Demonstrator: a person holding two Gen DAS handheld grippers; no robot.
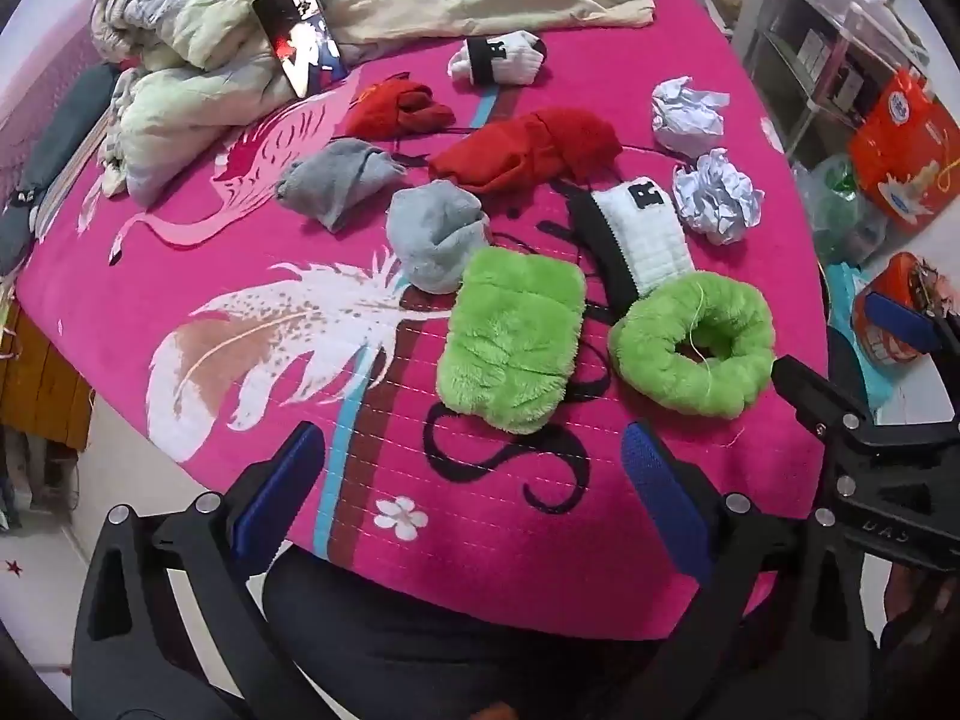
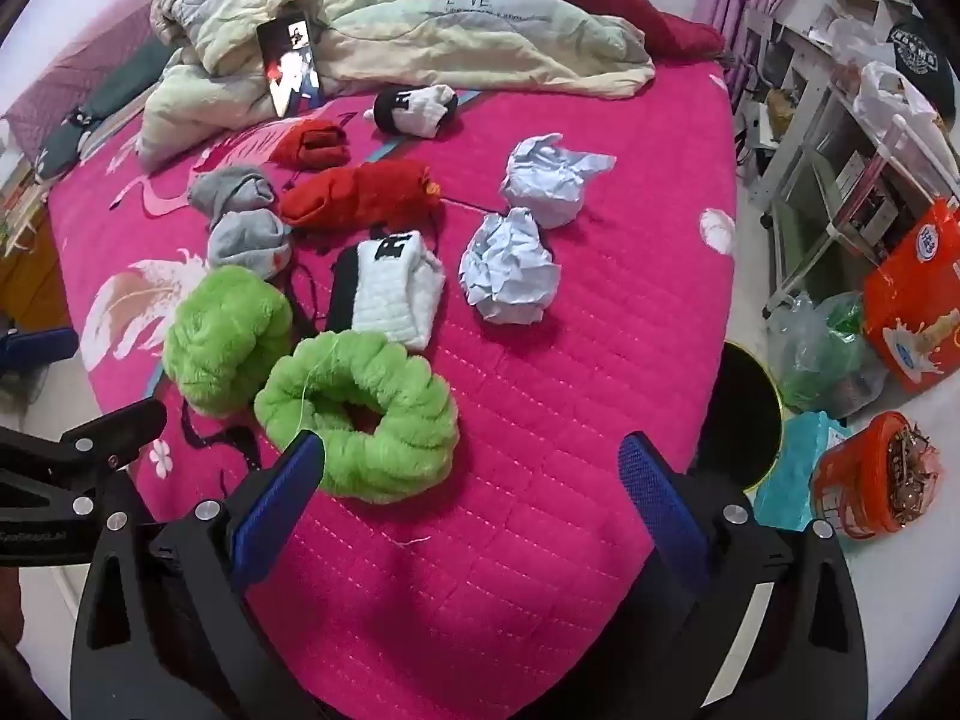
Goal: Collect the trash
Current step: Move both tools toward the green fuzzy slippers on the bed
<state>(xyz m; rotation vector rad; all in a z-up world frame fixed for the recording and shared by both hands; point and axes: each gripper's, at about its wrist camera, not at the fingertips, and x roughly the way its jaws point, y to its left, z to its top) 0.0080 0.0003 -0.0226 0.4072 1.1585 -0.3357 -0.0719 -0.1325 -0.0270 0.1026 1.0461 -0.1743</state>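
Two crumpled white paper balls lie on the pink bedspread: a near one (image 2: 510,267) (image 1: 717,197) and a far one (image 2: 549,180) (image 1: 687,114). My right gripper (image 2: 474,480) is open and empty above the bed's near edge, short of the near ball. My left gripper (image 1: 474,480) is open and empty, in front of the green fluffy socks, left of the balls. The right gripper's fingers (image 1: 840,414) show at the right of the left wrist view.
Rolled socks lie around: green (image 2: 360,420) (image 2: 225,339), white-black (image 2: 390,291), red (image 2: 360,192), grey (image 2: 249,240). A crumpled quilt (image 2: 390,30) with a phone (image 2: 291,63) is at the back. A black bin (image 2: 744,414), bags and an orange tub (image 2: 876,474) stand on the floor at right.
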